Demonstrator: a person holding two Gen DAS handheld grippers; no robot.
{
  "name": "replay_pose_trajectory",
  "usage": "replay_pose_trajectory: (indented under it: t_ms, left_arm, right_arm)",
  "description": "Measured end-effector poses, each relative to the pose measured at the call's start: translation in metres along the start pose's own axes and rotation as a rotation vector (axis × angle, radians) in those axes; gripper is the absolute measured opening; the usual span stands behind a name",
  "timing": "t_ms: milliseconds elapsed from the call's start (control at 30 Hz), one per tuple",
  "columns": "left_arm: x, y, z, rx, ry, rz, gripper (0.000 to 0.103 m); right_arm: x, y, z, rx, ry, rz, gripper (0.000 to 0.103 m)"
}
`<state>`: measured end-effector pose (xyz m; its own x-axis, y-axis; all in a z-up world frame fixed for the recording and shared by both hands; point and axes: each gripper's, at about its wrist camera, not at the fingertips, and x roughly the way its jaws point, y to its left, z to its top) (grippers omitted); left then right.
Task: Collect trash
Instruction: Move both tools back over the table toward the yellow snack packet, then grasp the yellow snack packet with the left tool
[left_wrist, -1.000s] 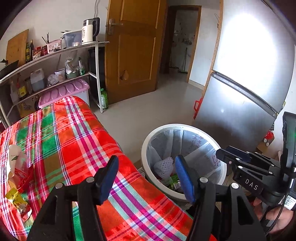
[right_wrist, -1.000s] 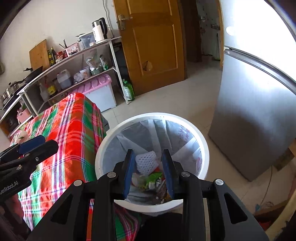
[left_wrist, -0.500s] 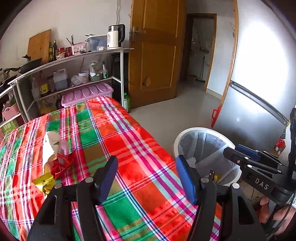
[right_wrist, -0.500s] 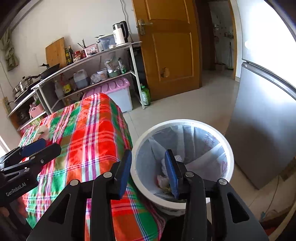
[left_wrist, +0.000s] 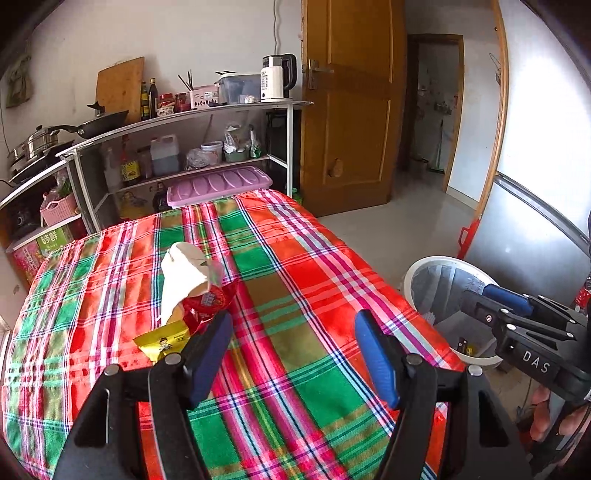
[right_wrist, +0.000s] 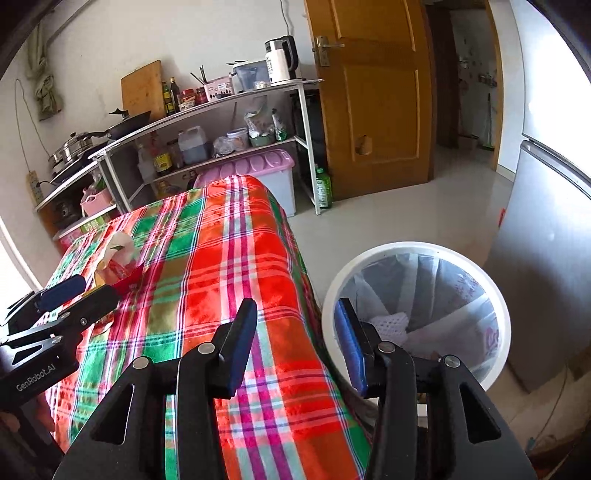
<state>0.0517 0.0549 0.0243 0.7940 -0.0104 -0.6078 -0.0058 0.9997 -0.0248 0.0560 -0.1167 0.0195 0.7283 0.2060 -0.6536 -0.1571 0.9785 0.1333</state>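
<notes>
A pile of trash lies on the plaid tablecloth: a white crumpled wrapper, a red snack packet and a yellow packet. My left gripper is open and empty, just right of the pile. The pile also shows in the right wrist view. My right gripper is open and empty over the table's right edge, beside the white lined trash bin, which holds several pieces of trash. The bin also shows in the left wrist view.
A metal shelf rack with bottles, pans and a kettle stands behind the table. A pink-lidded storage box sits against it. A wooden door and a silver fridge flank the tiled floor.
Both grippers have swung left from above the bin toward the table. The trash pile has come into the middle of the left wrist view. The right gripper's jaws have opened wider.
</notes>
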Motion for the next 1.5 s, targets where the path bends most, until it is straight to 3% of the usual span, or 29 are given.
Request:
replay_pose_trajectory:
  t_ms: [600, 800, 900, 1200, 1367, 1433, 1500]
  left_arm:
    - [-0.005, 0.096, -0.025, -0.132, 0.052, 0.155, 0.075]
    - [0.003, 0.13, -0.036, -0.182, 0.089, 0.143, 0.08]
    - [0.011, 0.142, -0.039, -0.225, 0.13, 0.073, 0.082]
    - [0.038, 0.127, -0.031, -0.195, 0.187, 0.003, 0.084]
    - [0.052, 0.125, -0.028, -0.179, 0.206, 0.023, 0.084]
    - [0.057, 0.124, -0.03, -0.183, 0.218, 0.007, 0.083]
    - [0.058, 0.123, -0.031, -0.174, 0.218, 0.015, 0.073]
  right_arm:
    - [0.041, 0.088, 0.011, -0.137, 0.047, 0.139, 0.045]
    - [0.056, 0.108, 0.013, -0.167, 0.074, 0.167, 0.045]
    - [0.062, 0.115, 0.013, -0.173, 0.083, 0.173, 0.045]
    - [0.073, 0.125, 0.015, -0.185, 0.1, 0.176, 0.046]
    - [0.076, 0.125, 0.017, -0.183, 0.1, 0.173, 0.046]
    - [0.076, 0.125, 0.017, -0.183, 0.102, 0.172, 0.046]
    - [0.078, 0.126, 0.018, -0.185, 0.105, 0.173, 0.046]
